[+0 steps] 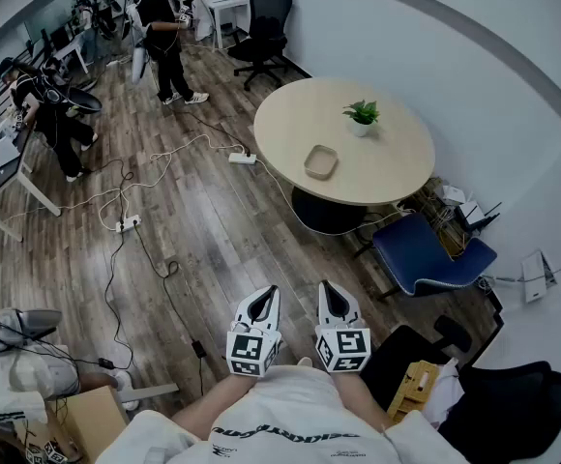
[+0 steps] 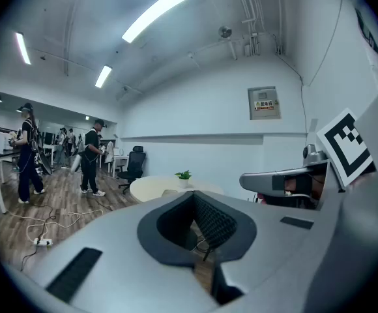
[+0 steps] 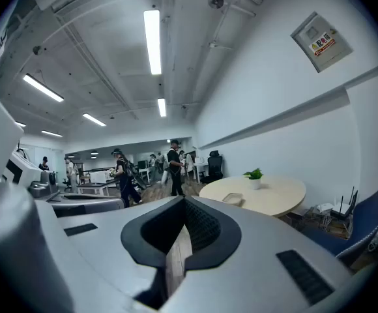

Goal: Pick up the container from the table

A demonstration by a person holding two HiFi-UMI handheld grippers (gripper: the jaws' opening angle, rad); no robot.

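The container (image 1: 320,161) is a shallow tan tray lying on a round beige table (image 1: 387,167), next to a small potted plant (image 1: 362,115). Both grippers are held close to the person's body, well short of the table, over the wooden floor. My left gripper (image 1: 268,292) and right gripper (image 1: 327,286) sit side by side, jaws closed with nothing between them. In the right gripper view the container (image 3: 232,199) lies on the table (image 3: 267,197) beyond the jaws. The left gripper view shows the table (image 2: 151,186) and plant (image 2: 184,175) far off.
A blue chair (image 1: 424,255) stands at the table's near right. Cables and a power strip (image 1: 243,159) trail across the floor to the left. A black office chair (image 1: 266,25) and people (image 1: 167,33) are at the far end. Another dark chair (image 1: 513,404) is at lower right.
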